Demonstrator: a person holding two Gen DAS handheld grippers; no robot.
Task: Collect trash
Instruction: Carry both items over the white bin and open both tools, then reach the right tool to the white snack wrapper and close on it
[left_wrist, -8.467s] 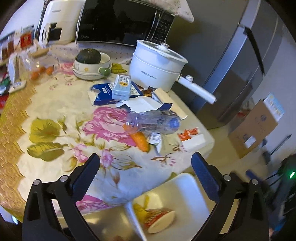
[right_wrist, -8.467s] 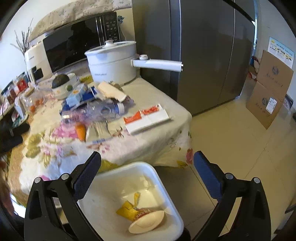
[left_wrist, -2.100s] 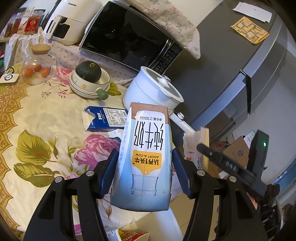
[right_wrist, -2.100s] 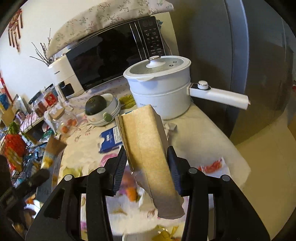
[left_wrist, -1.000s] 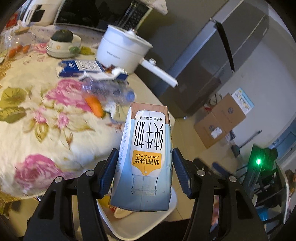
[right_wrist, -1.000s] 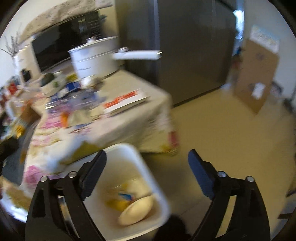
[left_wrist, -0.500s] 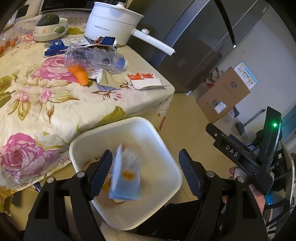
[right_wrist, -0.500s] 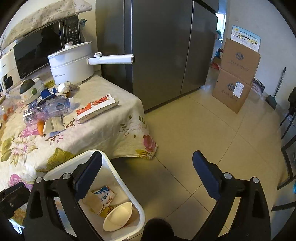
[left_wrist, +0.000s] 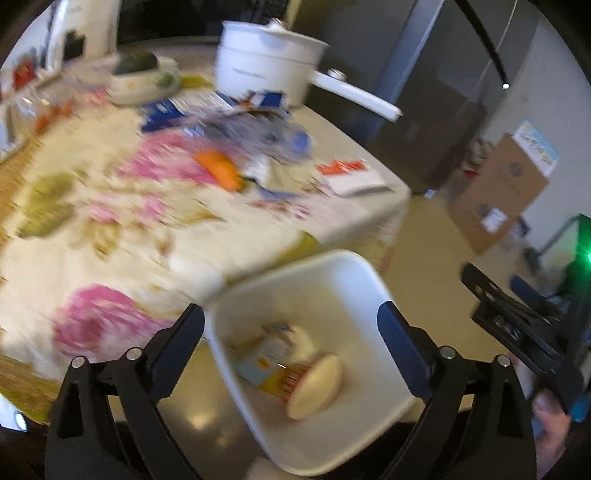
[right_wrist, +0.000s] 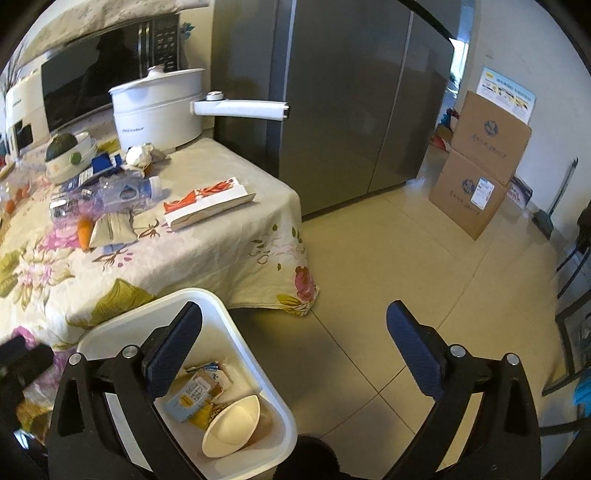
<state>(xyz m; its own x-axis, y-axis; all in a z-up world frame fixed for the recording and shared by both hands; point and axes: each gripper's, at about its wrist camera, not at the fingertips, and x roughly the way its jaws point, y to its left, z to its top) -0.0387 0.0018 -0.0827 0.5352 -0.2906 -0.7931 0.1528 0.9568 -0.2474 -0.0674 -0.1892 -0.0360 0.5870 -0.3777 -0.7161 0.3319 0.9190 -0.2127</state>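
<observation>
A white trash bin (right_wrist: 255, 380) stands on the floor beside the table; it also shows in the left wrist view (left_wrist: 343, 266). Inside lie a milk carton (right_wrist: 194, 397), a paper cup (right_wrist: 231, 424) and a brown carton. On the floral tablecloth (right_wrist: 207, 254) remain a crushed plastic bottle (right_wrist: 110, 194), a carrot (right_wrist: 85, 230), a red-and-white flat box (right_wrist: 207, 201), a grey wrapper (right_wrist: 110, 229) and a blue carton (left_wrist: 177, 109). My left gripper (left_wrist: 291, 332) is open and empty above the bin. My right gripper (right_wrist: 295, 339) is open and empty above the bin's right edge and the floor.
A white electric pot (right_wrist: 159, 107) with a long handle stands at the table's back, with a microwave (right_wrist: 96, 77) and a bowl holding a squash (right_wrist: 62, 147). A grey fridge (right_wrist: 351, 92) and stacked cardboard boxes (right_wrist: 480, 166) stand to the right on a tiled floor.
The milk carton has left my left gripper and lies in the bin. The left view has swung up toward the table and is blurred. The right gripper has shifted slightly.
</observation>
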